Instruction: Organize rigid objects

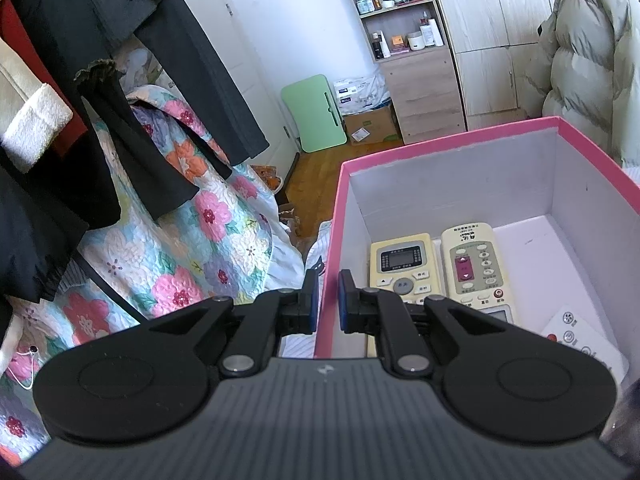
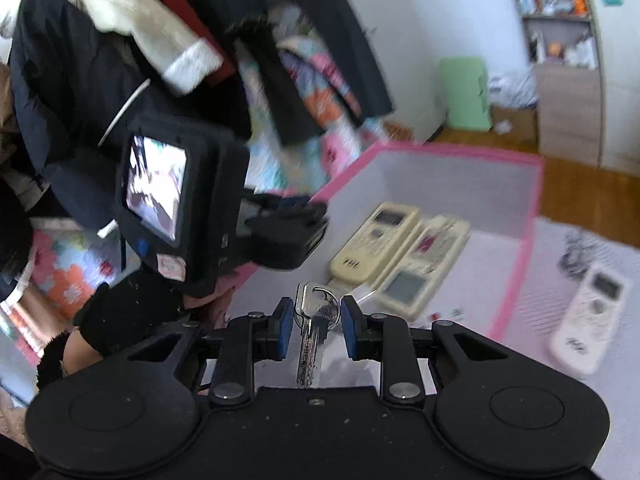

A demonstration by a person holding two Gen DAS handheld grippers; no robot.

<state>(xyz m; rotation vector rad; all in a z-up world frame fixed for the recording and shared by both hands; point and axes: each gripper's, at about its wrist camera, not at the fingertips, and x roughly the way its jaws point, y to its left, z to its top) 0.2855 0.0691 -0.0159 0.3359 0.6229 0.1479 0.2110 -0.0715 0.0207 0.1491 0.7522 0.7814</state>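
Keys sit between the blue pads of your right gripper, clamped at the heads near the ring, with one long blade hanging back toward the camera. Jaws there are closed on the bunch. The bunch is in the air above the near end of the pink box, not yet inside.

Your left gripper is pinched on the box's left wall, one pad outside and one inside the pink rim, steadying it.

Contents so far: two cream remotes lying side by side on the box floor, a white card at the near corner. One more white remote lies outside on the bedspread, just beside the box's right wall.

Handling judgement: keys are light, stiff metal and smooth, and loose on the ring, so expect the blades to swing and the bunch to rotate in the pads. A grip across the flat heads looks soundest; a blade edge would likely slip. Not fragile, so a short drop should do no harm, but lower them onto bare floor beside the remotes rather than onto the buttons.
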